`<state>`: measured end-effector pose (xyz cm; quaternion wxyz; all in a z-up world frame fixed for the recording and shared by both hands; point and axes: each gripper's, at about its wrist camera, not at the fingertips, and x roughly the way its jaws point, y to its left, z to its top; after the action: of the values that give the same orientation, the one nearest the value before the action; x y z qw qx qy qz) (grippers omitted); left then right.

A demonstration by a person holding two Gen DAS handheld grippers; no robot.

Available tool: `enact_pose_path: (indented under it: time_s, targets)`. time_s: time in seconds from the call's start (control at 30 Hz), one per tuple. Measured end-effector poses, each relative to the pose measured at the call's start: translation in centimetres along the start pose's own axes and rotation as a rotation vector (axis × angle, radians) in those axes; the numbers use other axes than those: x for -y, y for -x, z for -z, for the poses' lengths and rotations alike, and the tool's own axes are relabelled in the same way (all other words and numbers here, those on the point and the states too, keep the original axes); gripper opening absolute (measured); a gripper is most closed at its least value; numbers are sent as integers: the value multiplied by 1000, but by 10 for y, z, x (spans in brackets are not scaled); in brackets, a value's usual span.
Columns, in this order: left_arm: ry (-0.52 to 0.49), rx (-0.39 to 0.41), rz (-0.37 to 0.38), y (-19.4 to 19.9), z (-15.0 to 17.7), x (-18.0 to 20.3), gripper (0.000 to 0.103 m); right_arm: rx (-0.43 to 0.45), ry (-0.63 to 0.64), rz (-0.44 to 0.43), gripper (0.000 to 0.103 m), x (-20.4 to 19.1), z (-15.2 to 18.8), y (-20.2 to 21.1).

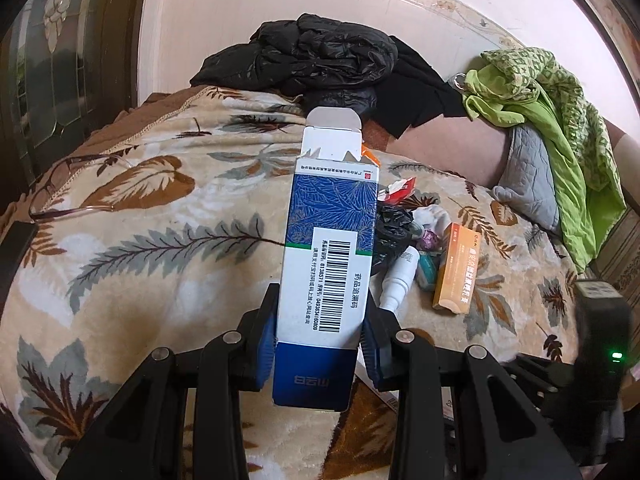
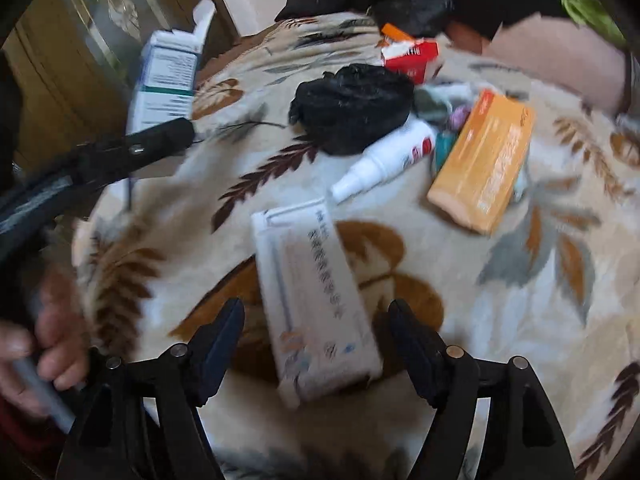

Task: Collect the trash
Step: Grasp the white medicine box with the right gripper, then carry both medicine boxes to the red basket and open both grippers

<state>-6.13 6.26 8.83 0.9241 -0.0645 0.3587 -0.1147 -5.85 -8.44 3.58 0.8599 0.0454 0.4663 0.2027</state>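
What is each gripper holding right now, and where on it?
The left gripper clamps the blue and white box near its closed bottom end. The right gripper is open, holding nothing; a white box lies between its fingers.

Left gripper (image 1: 320, 344) clamped on a carton, tilted downward; right gripper (image 2: 316, 344) spread wide (nothing pinched), fingers toward twelve o'clock.

Leaf-patterned blanket (image 1: 140, 240) on a bed, pale bordered wall (image 1: 240, 12), dark glazed door (image 1: 60, 72) alongside.

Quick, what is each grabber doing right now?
Left gripper: shut on the blue and white box.
Right gripper: open, the white box lies loose between its jaws.
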Motion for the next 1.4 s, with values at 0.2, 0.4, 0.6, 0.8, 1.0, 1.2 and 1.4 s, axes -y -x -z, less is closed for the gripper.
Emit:
enact_pose_path:
  time_s: [0.2,0.4,0.6,0.8,1.0,1.2,1.4]
  targets:
    - [-7,3,-10,6,0,3,35,39,26,89,58,-12,18,3]
    - [-55,27,6,16,4,20,35,192,-159,149,57,8,35,59]
    - [-167,70,19,31,14,54,35,313,-307,247,57,15,62,107]
    - [-231,74,59,47,30,81,35,381,-397,296,57,21,84,141]
    - [-261,42,107,59,51,97,35,463,-404,347,57,14,92,171]
    - [-284,43,100,59,56,109,35,494,-437,301,57,29,101,167]
    - [-302,15,42,50,65,112,35,503,-452,253,57,37,100,163]
